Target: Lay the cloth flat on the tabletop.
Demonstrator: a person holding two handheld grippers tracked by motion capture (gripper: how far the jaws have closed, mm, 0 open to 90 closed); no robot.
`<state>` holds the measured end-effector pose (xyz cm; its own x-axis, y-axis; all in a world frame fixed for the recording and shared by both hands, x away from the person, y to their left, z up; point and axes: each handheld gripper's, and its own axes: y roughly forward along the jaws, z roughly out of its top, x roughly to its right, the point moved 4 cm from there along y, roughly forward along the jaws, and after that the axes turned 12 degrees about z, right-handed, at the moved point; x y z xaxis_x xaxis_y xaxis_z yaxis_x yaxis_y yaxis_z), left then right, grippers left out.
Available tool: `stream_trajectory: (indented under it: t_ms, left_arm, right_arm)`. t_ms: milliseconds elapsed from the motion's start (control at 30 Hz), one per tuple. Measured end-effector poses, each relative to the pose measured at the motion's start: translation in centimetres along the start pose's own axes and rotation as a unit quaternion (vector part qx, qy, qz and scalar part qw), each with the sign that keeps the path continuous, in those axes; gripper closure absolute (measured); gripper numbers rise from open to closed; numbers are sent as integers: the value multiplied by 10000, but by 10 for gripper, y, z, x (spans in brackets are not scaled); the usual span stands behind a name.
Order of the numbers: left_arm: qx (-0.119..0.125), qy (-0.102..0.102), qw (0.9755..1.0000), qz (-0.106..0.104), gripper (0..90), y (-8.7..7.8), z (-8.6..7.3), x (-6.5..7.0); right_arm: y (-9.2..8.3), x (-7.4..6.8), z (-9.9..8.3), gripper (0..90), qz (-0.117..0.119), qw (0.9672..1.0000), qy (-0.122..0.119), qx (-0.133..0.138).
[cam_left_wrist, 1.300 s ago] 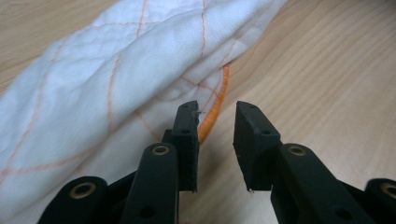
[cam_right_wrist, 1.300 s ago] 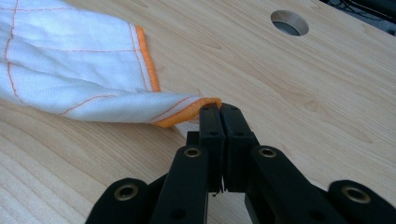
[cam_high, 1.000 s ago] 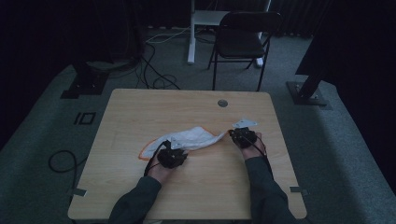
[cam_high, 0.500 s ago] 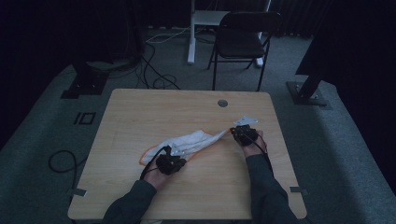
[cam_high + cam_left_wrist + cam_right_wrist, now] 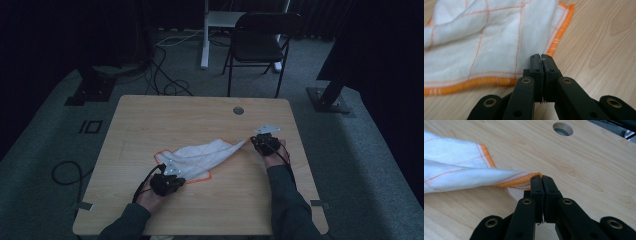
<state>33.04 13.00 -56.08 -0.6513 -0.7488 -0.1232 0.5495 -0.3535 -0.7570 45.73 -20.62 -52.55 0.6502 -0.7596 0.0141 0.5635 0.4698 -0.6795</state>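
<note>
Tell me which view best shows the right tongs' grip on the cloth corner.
The right gripper view: the right tongs stand shut on the cloth at its orange-hemmed corner. The high view shows that grip small and dim. The left gripper view shows another corner of the cloth.

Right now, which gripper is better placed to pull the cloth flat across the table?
Probably the left gripper: its jaws have just closed on the near corner of the white cloth with orange edging, where it is bunched. The right gripper already holds the far corner stretched tight, so it serves as the anchor.
</note>
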Motion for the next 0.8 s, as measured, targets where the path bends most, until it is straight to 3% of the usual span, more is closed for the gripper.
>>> stream_trajectory:
  t_ms: [133,200,333,500,800]
  left_arm:
    - [-79,-34,9996,276,889,-3,-4,-8]
    - [-124,-60,9989,445,886,-4,-5,-13]
    - [-169,-192,9979,596,876,-4,-4,-19]
    - [21,-232,9988,438,859,-3,4,-9]
    - [255,-9,9997,35,847,3,23,17]
  right_arm:
    - [-1,-2,-2,876,39,10000,1,23]
    - [-4,-2,-3,857,-79,10000,-8,43]
    - [-8,-2,-3,825,-17,9999,-5,100]
    - [-8,-9,-2,810,78,9999,-88,122]
    - [3,-25,-1,812,248,9991,-331,16]
